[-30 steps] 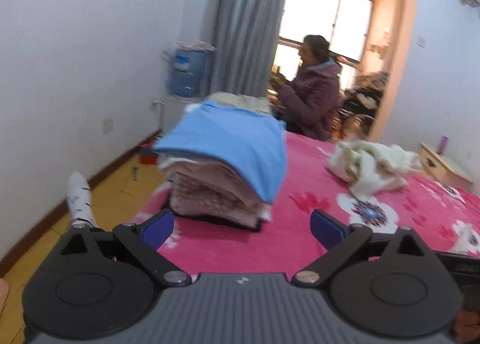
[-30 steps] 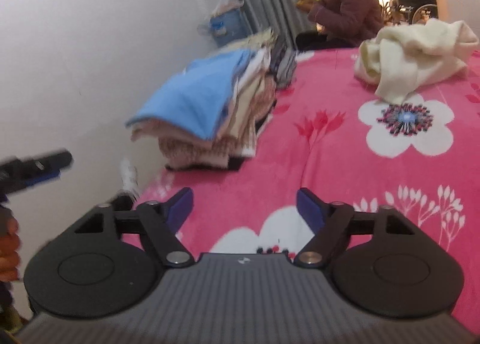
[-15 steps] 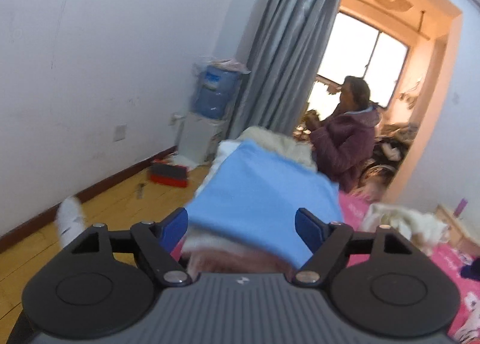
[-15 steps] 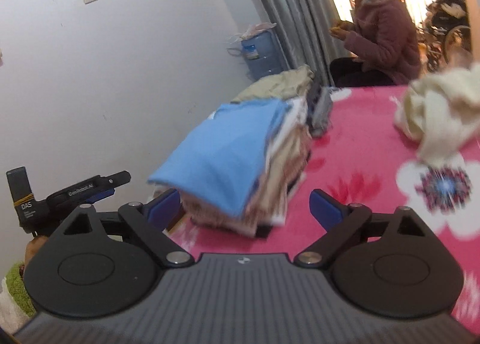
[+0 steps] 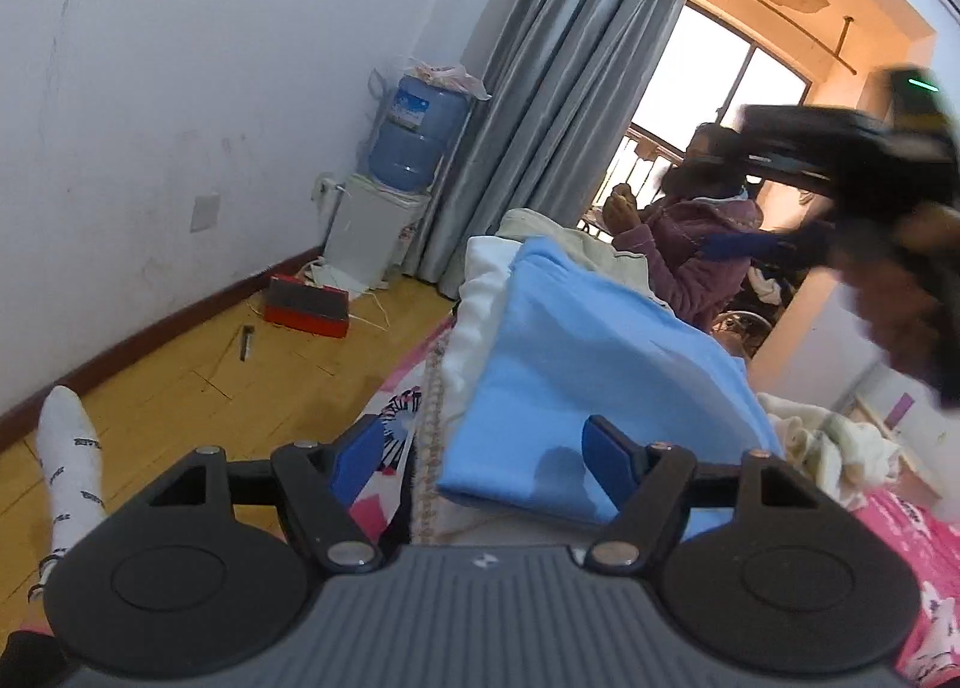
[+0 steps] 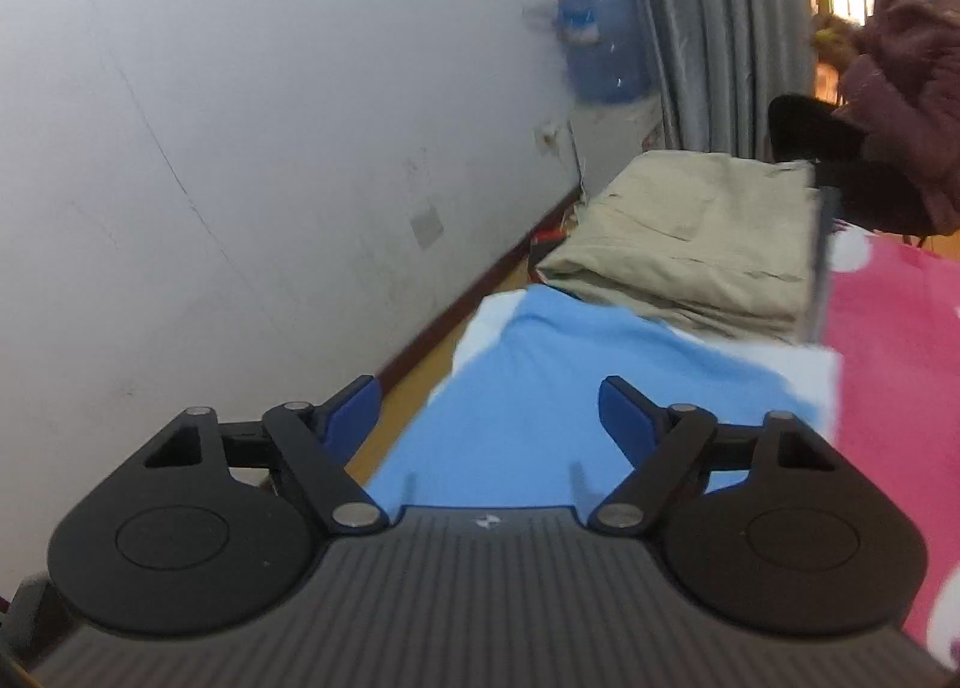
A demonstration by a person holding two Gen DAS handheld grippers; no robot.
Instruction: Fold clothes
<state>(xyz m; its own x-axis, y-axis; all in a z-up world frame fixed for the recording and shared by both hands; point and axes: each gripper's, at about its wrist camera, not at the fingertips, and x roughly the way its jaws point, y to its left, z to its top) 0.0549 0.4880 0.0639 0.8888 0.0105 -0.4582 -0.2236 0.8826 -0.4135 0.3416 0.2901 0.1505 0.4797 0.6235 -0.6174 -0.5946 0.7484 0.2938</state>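
Note:
A folded light-blue garment [image 5: 600,364] tops a stack of folded clothes [image 5: 456,388] at the edge of the pink floral bed [image 5: 900,538]. My left gripper [image 5: 483,448] is open and empty, just above the blue garment's near edge. My right gripper [image 6: 489,406] is also open and empty, hovering over the same blue garment [image 6: 570,400]. Its blurred black body [image 5: 840,147] crosses the upper right of the left wrist view. A folded beige garment [image 6: 690,232] lies behind the blue one. A crumpled cream garment [image 5: 828,448] lies further along the bed.
A person in a purple jacket [image 5: 702,244] sits beyond the bed by the window. A water dispenser [image 5: 414,135] and grey curtain [image 5: 540,87] stand against the white wall. On the wooden floor lie a red box [image 5: 306,307] and a socked foot [image 5: 66,448].
Both grippers have moved in toward the stack and now hover over the blue garment. The right gripper has come into the left wrist view. Both stay open.

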